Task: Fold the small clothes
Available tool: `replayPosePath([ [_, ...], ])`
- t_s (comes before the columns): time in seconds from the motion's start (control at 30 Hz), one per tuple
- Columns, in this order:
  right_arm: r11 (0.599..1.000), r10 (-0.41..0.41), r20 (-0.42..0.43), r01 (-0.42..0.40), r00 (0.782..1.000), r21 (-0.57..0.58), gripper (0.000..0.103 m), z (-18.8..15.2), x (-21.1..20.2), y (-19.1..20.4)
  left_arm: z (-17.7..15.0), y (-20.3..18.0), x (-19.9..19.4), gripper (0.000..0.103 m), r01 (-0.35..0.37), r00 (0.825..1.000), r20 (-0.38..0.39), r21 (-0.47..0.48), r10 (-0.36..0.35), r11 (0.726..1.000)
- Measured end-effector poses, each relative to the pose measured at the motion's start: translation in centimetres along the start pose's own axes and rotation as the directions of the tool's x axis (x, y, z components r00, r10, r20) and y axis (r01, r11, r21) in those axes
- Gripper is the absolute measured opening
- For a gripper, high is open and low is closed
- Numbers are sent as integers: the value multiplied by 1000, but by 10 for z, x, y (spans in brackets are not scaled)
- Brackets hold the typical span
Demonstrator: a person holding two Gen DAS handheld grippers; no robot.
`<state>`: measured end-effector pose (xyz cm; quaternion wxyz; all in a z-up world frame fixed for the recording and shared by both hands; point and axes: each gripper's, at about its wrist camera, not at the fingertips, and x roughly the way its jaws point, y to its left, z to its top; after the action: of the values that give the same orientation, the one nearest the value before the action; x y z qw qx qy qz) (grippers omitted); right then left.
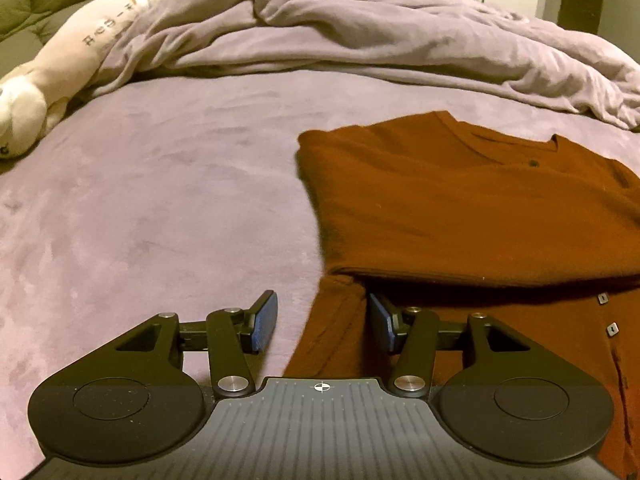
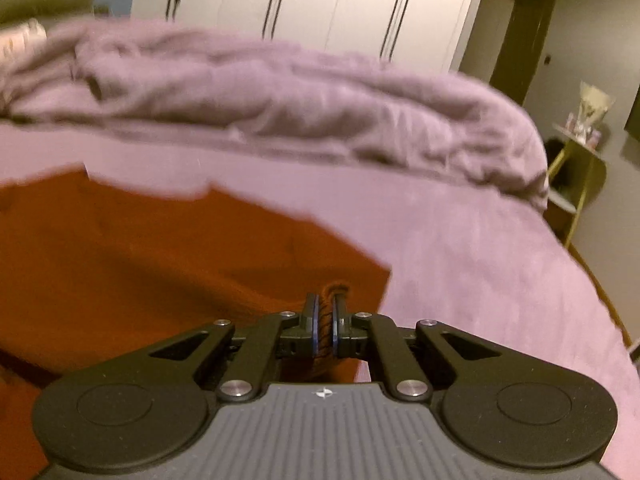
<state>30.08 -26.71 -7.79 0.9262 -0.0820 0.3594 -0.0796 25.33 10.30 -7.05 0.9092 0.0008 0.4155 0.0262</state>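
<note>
Left wrist view: rust-brown shirt (image 1: 472,208) lies on the mauve bed sheet (image 1: 160,200), right of centre, upper part folded over, collar end far from camera.
Shirt lower layer: a strip of it (image 1: 336,332) runs between the left gripper (image 1: 322,322) fingers; 2 small square snaps (image 1: 607,314) show at the right.
Left gripper: jaws apart, about half spread; blue pads (image 1: 266,320) not pressing the cloth. Left finger over bare sheet, right finger over shirt.
Right wrist view: right gripper (image 2: 325,320) clamped on a bunched edge of the shirt (image 2: 160,264); ribbed knit fabric shows between the pads. Frame is motion-blurred.
Surroundings: crumpled mauve duvet (image 1: 380,36) heaped along the far side of the bed, well apart from the shirt. Cream plush toy (image 1: 72,60) with printed letters lies at far left, partly under the duvet edge.
Background: white wardrobe doors (image 2: 312,8) with dark vertical handles; yellow-green shelf unit (image 2: 576,184) beside the bed at right.
Textures: sheet is suede-like and flat; duvet is creased; shirt is matte and soft.
Obstructions: nothing lies on the shirt.
</note>
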Motion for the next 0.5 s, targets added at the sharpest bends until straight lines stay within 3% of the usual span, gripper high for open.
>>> replayPosePath([
  [0.13, 988, -101, 19, 98, 995, 121, 7, 0, -8, -14, 7, 3, -23, 57, -4, 998, 58, 21, 3, 1000],
  [0.23, 984, 49, 81, -62, 996, 165, 7, 7, -22, -7, 20, -5, -31, 68, 45, 993, 107, 23, -47, 999],
  [0.33, 976, 199, 107, -207, 974, 70, 7, 15, -26, 31, 31, -27, -17, 68, 78, 990, 114, 39, -82, 996],
  [0.47, 941, 339, 107, -335, 935, -56, 7, 21, -18, 77, 31, -53, 17, 67, 97, 993, 62, 40, -100, 994],
  [0.5, 937, 346, 97, -340, 933, -79, 7, 22, -12, 87, 30, -60, 25, 68, 94, 994, 59, 51, -97, 994],
])
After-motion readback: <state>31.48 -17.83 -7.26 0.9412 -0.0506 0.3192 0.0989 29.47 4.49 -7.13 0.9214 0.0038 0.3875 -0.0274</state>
